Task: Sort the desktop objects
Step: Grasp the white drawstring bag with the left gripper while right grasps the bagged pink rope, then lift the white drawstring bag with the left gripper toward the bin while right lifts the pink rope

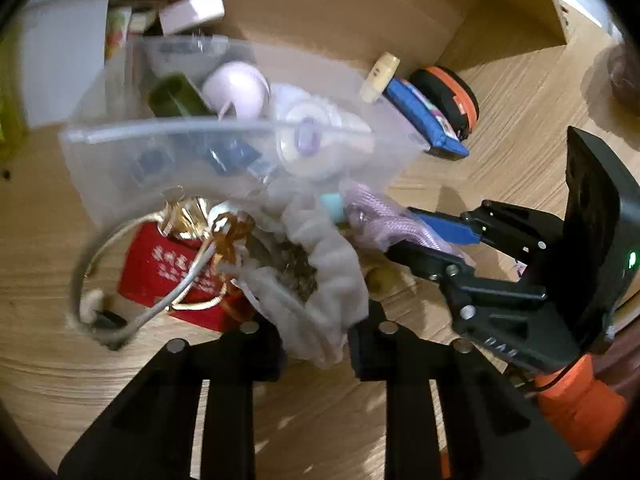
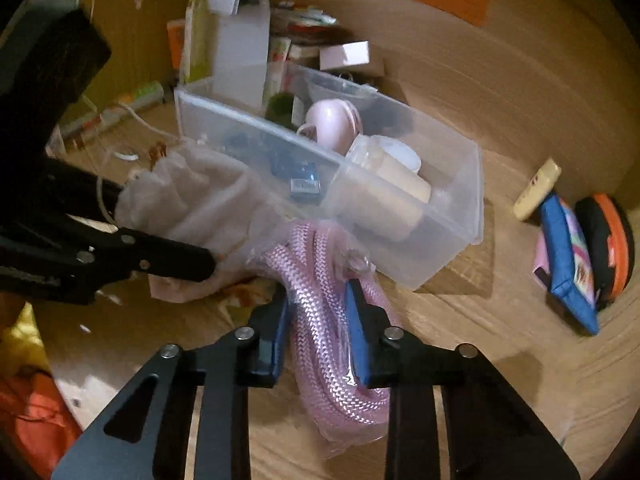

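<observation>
A bagged coil of pink braided cord point(image 2: 340, 356) sits between the blue-padded jaws of the right gripper point(image 2: 320, 312), which close on it just in front of the clear plastic bin point(image 2: 452, 200). Beside it, the left gripper point(image 1: 316, 328) pinches a pale gauze pouch point(image 1: 320, 280); its contents look like dried bits, though blur hides them. The bin holds a pink round case point(image 2: 332, 120) and a cream bottle point(image 2: 396, 176). Off right lie a blue pouch point(image 2: 568, 256) and an orange-rimmed case point(image 2: 612, 240) on the wooden desk point(image 2: 480, 320)
</observation>
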